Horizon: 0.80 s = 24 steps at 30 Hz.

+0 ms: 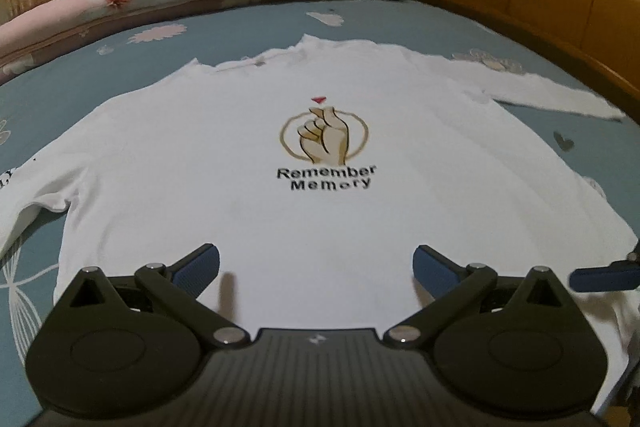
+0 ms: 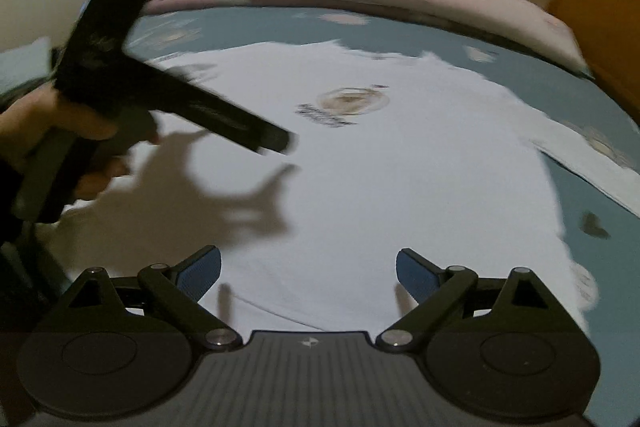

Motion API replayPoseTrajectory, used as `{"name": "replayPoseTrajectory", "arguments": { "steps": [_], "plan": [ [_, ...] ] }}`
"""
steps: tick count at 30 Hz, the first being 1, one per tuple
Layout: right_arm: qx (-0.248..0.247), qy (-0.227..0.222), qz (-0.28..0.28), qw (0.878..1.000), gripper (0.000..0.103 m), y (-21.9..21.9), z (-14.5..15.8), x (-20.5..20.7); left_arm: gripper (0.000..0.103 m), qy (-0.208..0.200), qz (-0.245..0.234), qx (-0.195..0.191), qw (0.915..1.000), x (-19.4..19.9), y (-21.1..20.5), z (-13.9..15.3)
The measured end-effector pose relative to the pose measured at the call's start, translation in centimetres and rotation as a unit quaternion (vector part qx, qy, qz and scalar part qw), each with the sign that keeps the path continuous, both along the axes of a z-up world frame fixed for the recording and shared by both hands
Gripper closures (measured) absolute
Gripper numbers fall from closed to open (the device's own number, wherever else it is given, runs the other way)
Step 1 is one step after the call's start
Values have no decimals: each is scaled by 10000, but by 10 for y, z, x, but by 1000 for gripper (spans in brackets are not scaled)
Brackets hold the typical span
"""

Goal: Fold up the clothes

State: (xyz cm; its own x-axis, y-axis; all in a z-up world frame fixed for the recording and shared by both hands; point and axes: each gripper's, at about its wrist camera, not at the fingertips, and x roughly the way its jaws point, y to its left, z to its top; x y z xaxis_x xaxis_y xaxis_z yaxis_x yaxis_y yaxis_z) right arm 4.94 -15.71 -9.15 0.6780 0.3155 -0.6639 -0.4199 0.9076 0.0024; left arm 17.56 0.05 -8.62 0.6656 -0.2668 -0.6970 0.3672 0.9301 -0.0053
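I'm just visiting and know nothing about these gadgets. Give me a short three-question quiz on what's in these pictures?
1. True or false: the white shirt lies spread flat, print upward, on the blue bedsheet.
2. Is the left gripper open or shut?
3. What words are printed on the shirt? A) Remember Memory B) Sweet Dreams C) Happy Day

Key:
1. True.
2. Open, holding nothing; the right gripper is too.
3. A.

White shirt (image 2: 360,187) flat on blue bedsheet (image 2: 600,203), right hand-held gripper (image 2: 308,273) spread above hem, print apparently blurred
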Motion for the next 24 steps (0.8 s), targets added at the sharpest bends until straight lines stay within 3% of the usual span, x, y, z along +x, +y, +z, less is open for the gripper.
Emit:
{"name": "replayPoseTrajectory", "arguments": {
  "steps": [6, 12, 17, 22, 24],
  "plan": [
    [-266, 297, -170, 9991, 6, -13, -13, -9, 1, 139, -90, 65, 9998, -7, -5, 4],
    [-452, 308, -284, 9981, 6, -29, 0, -23, 1, 254, -537, -98, 9982, -23, -16, 13],
    [89, 19, -823, 9966, 6, -49, 12, -5, 1, 315, -864, -116, 9957, -34, -28, 14],
    [446, 365, -1294, 9899, 5, -64, -7, 12, 1, 404, -894, 51, 9952, -33, -34, 6],
    [408, 294, -1317, 9900, 2, -66, -14, 4, 1, 448, -897, 81, 9949, -32, -34, 3]
  ]
}}
